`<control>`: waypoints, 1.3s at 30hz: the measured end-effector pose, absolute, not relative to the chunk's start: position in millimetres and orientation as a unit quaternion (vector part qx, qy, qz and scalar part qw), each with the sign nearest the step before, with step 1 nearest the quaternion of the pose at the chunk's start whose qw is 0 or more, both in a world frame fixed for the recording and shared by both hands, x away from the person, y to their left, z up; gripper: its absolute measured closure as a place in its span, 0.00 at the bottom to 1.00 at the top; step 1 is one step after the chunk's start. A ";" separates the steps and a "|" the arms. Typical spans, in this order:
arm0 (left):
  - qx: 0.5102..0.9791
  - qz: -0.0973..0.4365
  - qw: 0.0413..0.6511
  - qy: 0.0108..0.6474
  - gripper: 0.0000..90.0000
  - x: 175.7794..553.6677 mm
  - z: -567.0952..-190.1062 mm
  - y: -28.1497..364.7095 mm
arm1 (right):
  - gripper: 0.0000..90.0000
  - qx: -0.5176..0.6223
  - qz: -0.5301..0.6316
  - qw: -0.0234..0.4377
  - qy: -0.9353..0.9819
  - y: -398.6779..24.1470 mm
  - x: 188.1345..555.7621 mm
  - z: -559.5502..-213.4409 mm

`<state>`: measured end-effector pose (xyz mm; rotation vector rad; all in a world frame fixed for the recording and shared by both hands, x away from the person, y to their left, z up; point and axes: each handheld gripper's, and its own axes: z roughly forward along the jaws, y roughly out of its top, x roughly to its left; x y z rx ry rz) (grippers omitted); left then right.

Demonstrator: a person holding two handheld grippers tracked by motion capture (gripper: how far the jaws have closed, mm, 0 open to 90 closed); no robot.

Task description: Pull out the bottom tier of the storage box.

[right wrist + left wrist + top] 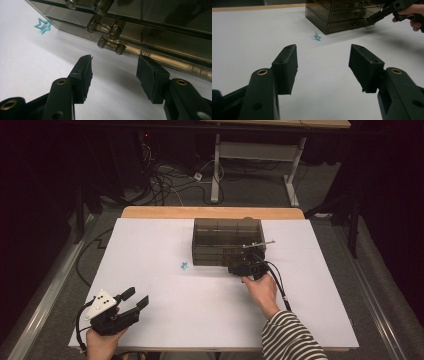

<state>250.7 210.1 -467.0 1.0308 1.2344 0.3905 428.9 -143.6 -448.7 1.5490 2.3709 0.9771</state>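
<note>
Black jaws of the right gripper point(113, 72) stand well apart with nothing between them, pointed at the front of a smoky brown plastic drawer box point(227, 241). In the right gripper view the lowest drawer handle point(110, 45) lies just beyond the fingertips, near but not touched, and a second handle point(103, 26) sits a little above it. From the high view the same gripper point(248, 265) is close against the box's front right part, held by a hand point(261, 290) coming out of a striped sleeve point(290, 337); whether its tips brush the drawer front is hard to tell there, though the closer view suggests a small gap.

At the near left corner of the table, well apart from the box, the left gripper point(136, 298) rests with its jaws wide and empty, a grey three-cornered plate on top and a hand point(100, 342) behind it. Its own view shows bare white tabletop between the fingertips point(323, 61).

A small blue star point(184, 265) lies on the white table point(165, 310) just left of the box's front corner, touching nothing; it shows again in the left gripper view point(318, 36) and the right gripper view point(43, 25). Behind the table, cables lie tangled on the floor.
</note>
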 end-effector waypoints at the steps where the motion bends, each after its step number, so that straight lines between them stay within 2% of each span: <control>1: 0.460 0.173 0.677 0.548 0.43 250.6 -467.0 210.0 | 0.52 0.518 0.322 0.073 0.789 -142.1 429.7 -449.3; 10: 0.462 0.176 0.677 0.546 0.43 250.0 -467.0 208.9 | 0.53 0.538 0.306 0.067 0.782 -128.6 434.8 -453.2; 17: 0.463 0.175 0.677 0.545 0.43 249.9 -467.0 209.0 | 0.53 0.574 0.302 0.043 0.760 -124.8 440.0 -454.3; 39: 0.462 0.172 0.679 0.544 0.43 249.4 -466.3 208.5 | 0.60 0.593 0.278 0.064 0.753 -111.9 444.3 -458.1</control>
